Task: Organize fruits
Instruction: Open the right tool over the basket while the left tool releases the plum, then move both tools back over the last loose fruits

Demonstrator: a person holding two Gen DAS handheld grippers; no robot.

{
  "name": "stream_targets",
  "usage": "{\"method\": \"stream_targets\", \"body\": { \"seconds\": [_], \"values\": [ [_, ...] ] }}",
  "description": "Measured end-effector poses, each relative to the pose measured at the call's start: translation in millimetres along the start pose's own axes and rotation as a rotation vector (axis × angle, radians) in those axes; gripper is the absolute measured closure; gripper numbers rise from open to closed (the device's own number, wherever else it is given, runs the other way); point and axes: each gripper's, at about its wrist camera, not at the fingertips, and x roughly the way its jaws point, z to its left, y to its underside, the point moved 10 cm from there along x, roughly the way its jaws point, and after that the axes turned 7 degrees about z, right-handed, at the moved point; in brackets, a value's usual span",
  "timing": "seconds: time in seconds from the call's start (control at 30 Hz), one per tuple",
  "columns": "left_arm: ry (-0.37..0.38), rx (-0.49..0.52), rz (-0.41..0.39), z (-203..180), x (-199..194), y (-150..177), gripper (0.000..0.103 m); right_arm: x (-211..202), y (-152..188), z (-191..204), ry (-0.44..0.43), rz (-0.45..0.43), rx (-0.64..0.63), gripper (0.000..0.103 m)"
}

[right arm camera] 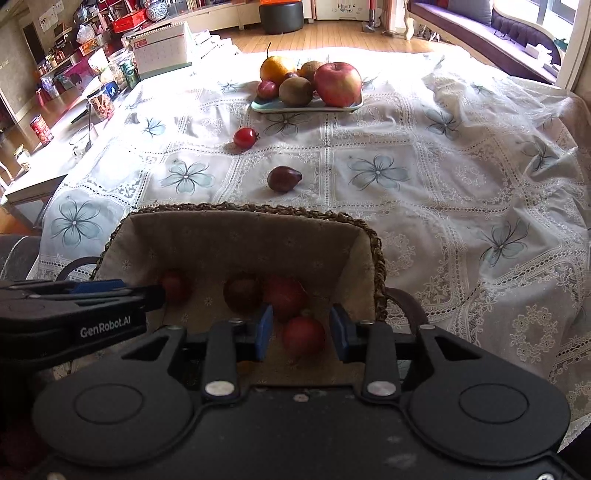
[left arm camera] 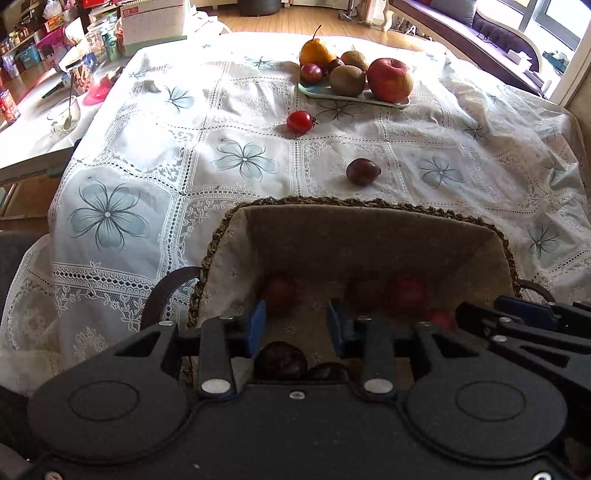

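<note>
— What can you read?
— "GenRobot.AI" on your left tongs (right arm camera: 155,295); the calendar (right arm camera: 162,48) perhaps says "02".
— Tongs?
— Both gape empty over the basket (right arm camera: 236,214); right tongs (right arm camera: 301,334) straddle a red fruit (right arm camera: 303,336). A tomato (right arm camera: 244,138) lies on the bench (right arm camera: 443,192).

This is a lived-in home, a combined living and dining room. A white lace tablecloth (left arm camera: 236,122) with pale blue flower prints covers the table, sunlit at its far end. Beyond it lies a wooden plank floor (right arm camera: 325,33), with a dark round pouf (right arm camera: 281,16) at the far side. Along the far right runs a purple cushioned bench (right arm camera: 480,26) beside a bright window (right arm camera: 554,11). On the left a second table (left arm camera: 33,110) is crowded with jars, tins, a glass cup and a desk calendar (right arm camera: 162,48), and shelves packed with household clutter stand behind it.
</note>
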Motion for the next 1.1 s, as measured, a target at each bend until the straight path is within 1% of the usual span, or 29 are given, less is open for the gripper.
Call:
{"method": "stream_targets", "body": {
  "seconds": [0.1,0.3,0.5,0.6,0.7,0.77,0.87,1.03,1.1],
  "values": [
    [0.013,-0.004,0.018,-0.4,2.5,1.7,0.058,-0.1,-0.1,-1.5,-0.002,0.002,0.006,0.066],
    [0.02,0.004,0.012,-2.6,0.1,0.7,0.058,2.1,-0.5,0.3,-0.018,0.015,0.003,0.066],
    [0.022,0.008,-0.002,0.0,-5.7,-13.5,0.058,-2.0,-11.6,-3.7,-0.05,0.025,0.03,0.066],
    [0.021,0.001,-0.017,2.8,-9.5,-28.8,0.058,-6.9,-27.0,-8.3,-0.053,0.009,0.043,0.066],
    [0.002,-0.006,-0.043,6.9,-11.7,-51.7,0.058,-6.1,-48.7,-16.9,-0.033,-0.006,0.065,0.066],
    [-0.001,-0.012,-0.045,9.6,-9.0,-68.3,0.058,-1.0,-65.2,-22.9,-0.023,-0.003,0.088,0.065],
    [-0.002,-0.038,-0.032,14.5,1.4,-93.5,0.058,10.5,-92.5,-28.5,-0.027,0.011,0.127,0.065],
    [-0.061,-0.079,-0.04,24.9,26.7,-136.4,0.058,40.3,-136.8,-31.2,0.012,0.03,0.18,0.063],
    [-0.058,-0.113,-0.038,29.2,37.7,-149.5,0.058,57.0,-148.2,-28.5,0.011,0.056,0.193,0.063]
  ]
}}
